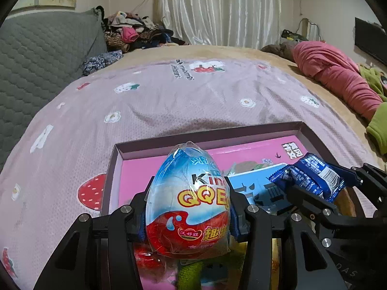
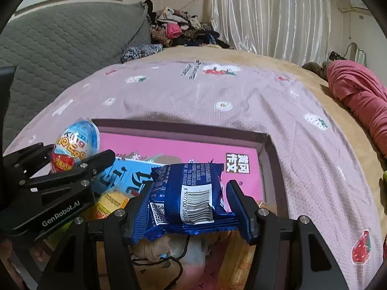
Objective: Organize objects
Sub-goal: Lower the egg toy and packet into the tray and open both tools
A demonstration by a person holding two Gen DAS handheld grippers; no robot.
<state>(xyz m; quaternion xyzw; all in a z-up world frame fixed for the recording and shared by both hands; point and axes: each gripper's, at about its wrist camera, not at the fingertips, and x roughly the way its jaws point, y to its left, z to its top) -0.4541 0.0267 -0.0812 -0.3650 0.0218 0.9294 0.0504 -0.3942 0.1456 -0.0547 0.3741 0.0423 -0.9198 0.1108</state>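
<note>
A wide bed (image 1: 193, 55) fills most of both views, its tan fleecy cover overlaid with a thin mauve blanket (image 1: 169, 106) of fine waffle weave, printed with small white flowers and red strawberries. At the bed's far left leans a grey quilted headboard (image 1: 36, 55), stitched in a honeycomb pattern; behind hang glossy white curtains (image 1: 217, 9) in long vertical folds. A rumpled pink garment (image 1: 338, 77) lies along the right edge of the bed.

On the blanket sits a shallow rectangular cardboard box (image 1: 217, 133) — dark plum walls, with a smooth bright pink book cover lying flat inside it. A pale blue booklet (image 2: 128, 176) rests on that cover.

The left hand-held gripper (image 1: 188, 217) is clamped about halfway closed on a chocolate egg (image 1: 188, 205), a smooth egg shape sealed in crinkly clear film, blue on top and red at the base, held upright over the near left part of the box. The right hand-held gripper (image 2: 186, 207) is likewise about half closed, its ribbed blue pads pinching a snack packet (image 2: 188, 193) — a flat pillow of shiny dark blue foil with crimped ends and a white barcode label — held over the near middle of the box. The two tools sit just beside each other.
</note>
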